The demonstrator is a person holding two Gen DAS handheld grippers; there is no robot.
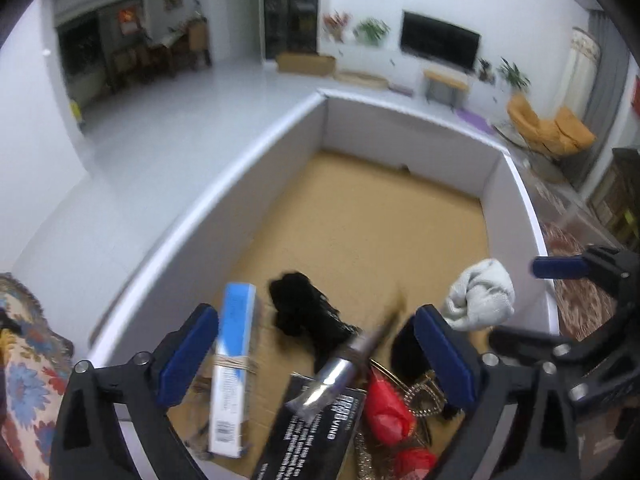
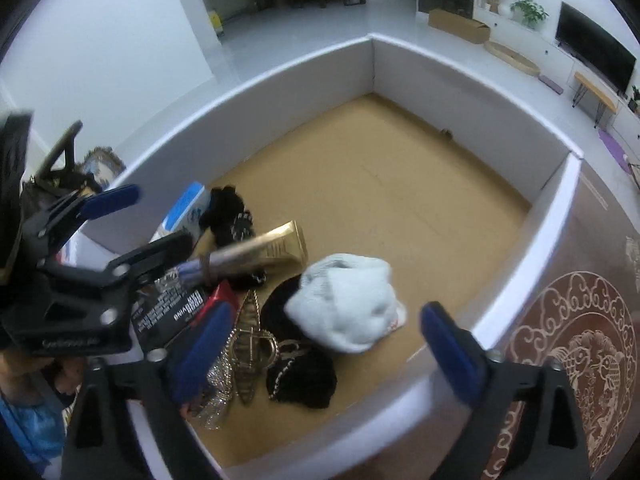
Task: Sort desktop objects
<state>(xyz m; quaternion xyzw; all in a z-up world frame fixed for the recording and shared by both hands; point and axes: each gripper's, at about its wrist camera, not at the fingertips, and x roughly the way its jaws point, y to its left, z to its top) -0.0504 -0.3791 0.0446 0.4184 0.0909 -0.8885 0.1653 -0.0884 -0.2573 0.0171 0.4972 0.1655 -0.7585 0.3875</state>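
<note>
- The white-walled cardboard box held the sorted things, all crowded into its near corner.
- The white sock bundle lay just ahead of the right tool, whose jaws stood spread and empty.
- The gold tube, blurred, lay between the spread jaws of the left tool, long axis slanting away; neither pad pressed it.

Your white-walled box has a brown cardboard floor, bare at the far end, carrying at the near end a blue-white carton, black cloth, pale rolled sock and gold clip.
</note>
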